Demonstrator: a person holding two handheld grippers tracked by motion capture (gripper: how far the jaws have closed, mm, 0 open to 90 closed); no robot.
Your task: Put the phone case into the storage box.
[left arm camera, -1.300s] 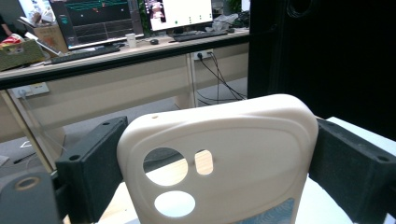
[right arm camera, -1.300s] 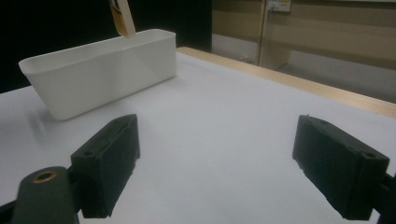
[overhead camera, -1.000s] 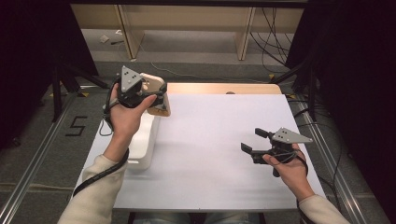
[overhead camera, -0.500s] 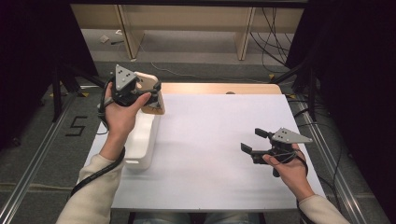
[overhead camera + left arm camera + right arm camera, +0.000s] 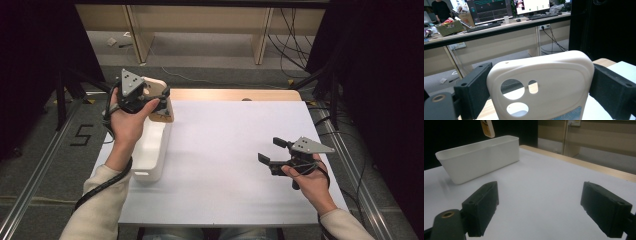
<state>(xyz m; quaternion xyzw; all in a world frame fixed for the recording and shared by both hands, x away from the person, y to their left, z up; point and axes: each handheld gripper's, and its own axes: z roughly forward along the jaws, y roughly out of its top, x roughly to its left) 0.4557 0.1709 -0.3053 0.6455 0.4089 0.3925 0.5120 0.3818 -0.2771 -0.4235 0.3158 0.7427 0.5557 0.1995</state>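
Observation:
A cream phone case (image 5: pixel 161 103) with camera cutouts hangs above the far end of the white bin (image 5: pixel 151 152). My left gripper (image 5: pixel 156 99) is shut on it. In the left gripper view the case (image 5: pixel 554 75) stands upright between the two black jaws of that gripper (image 5: pixel 537 93), which press on its sides. My right gripper (image 5: pixel 270 151) is held low over the right part of the white table sheet (image 5: pixel 225 150), open with nothing in it. In the right gripper view that gripper (image 5: pixel 539 207) has bare sheet between its jaws, and the bin (image 5: pixel 479 157) lies ahead with the case's lower end (image 5: pixel 487 128) above it.
The long white bin stands along the sheet's left edge. A wooden strip (image 5: pixel 225 95) borders the far side of the table. Metal rails (image 5: pixel 40 165) run along the floor to the left and right. Desks with monitors (image 5: pixel 491 10) stand farther back.
My left gripper has drifted slightly to the left and farther away with the phone case still in it. The right gripper has kept still.

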